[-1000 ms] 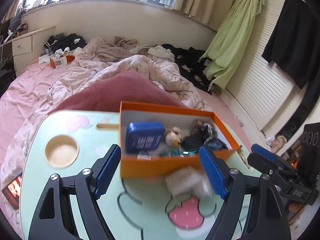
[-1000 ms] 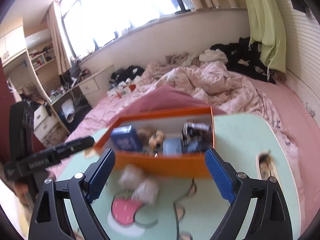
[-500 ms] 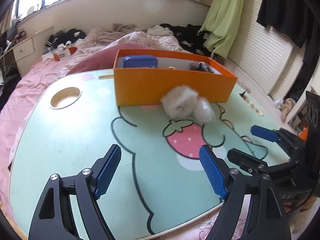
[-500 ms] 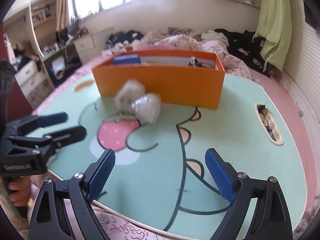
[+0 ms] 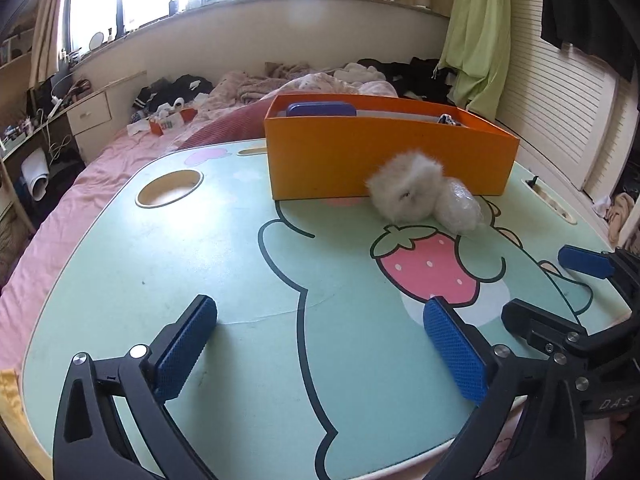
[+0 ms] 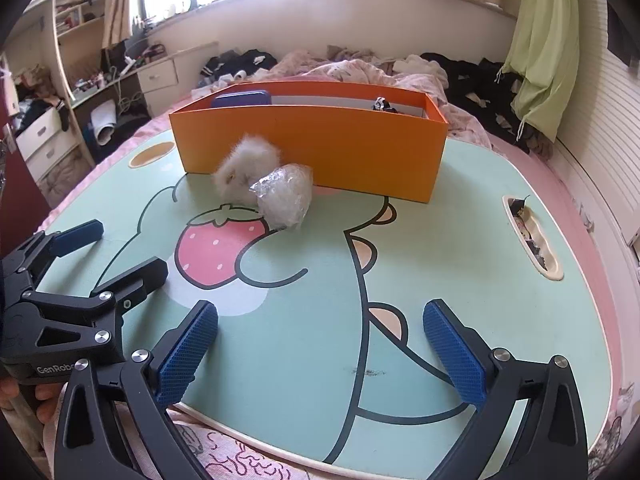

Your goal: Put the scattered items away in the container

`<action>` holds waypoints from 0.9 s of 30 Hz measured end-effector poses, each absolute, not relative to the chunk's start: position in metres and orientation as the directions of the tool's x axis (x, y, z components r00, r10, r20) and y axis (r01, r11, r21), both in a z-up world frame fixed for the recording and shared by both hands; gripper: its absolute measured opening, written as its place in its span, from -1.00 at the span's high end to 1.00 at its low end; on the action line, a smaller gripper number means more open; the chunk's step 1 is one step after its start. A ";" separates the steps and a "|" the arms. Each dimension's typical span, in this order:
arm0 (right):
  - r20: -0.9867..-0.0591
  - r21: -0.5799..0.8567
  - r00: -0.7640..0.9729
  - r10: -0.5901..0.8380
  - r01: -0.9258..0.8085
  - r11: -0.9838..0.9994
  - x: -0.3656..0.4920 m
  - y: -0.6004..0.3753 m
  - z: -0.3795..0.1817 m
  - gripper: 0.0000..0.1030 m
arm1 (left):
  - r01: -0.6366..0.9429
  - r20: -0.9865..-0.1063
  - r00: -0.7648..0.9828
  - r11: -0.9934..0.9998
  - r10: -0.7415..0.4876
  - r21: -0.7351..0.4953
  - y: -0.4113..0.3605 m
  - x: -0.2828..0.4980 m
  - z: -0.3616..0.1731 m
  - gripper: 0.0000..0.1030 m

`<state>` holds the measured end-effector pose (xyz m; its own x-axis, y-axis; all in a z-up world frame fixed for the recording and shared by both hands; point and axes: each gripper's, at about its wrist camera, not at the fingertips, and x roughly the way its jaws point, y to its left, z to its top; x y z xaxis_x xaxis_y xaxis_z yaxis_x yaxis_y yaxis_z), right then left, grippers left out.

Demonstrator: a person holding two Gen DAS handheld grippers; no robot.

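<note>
On the bench, a fluffy white toy and a plastic-wrapped bundle touch, just before the orange box. The right hand-held gripper gapes empty; the left hand-held gripper hovers spread too.

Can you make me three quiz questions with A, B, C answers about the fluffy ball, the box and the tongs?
1. Where is the fluffy ball?
A. Inside the box
B. On the table, against the box's front wall
C. On the bed

2. What colour is the box?
A. Orange
B. Green
C. Purple

3. How are the left tongs and right tongs?
A. Both shut on something
B. One holds the wrapped bundle
C. Both open and holding nothing

Answers:
1. B: it sits on the table touching the box front, beside the wrapped bundle.
2. A: its walls are bright orange.
3. C: each pair's blue pads stand wide apart with only table between them.
</note>
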<state>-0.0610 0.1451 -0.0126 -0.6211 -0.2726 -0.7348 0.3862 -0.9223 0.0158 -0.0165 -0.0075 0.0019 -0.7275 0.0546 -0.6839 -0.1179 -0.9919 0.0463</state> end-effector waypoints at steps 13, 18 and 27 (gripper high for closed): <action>-0.735 0.015 -0.621 -0.273 0.388 -0.922 -0.062 0.146 -0.014 -0.99 | -0.118 -0.682 -0.729 -0.992 0.055 0.046 -0.013 -0.018 0.005 -0.99; -0.735 0.014 -0.621 -0.273 0.388 -0.922 -0.061 0.144 -0.013 -0.99 | -0.117 -0.682 -0.730 -0.992 0.055 0.046 -0.013 -0.018 0.005 -0.99; -0.734 0.015 -0.621 -0.274 0.389 -0.921 -0.062 0.145 -0.013 -0.99 | -0.118 -0.682 -0.730 -0.992 0.055 0.046 -0.013 -0.018 0.005 -0.99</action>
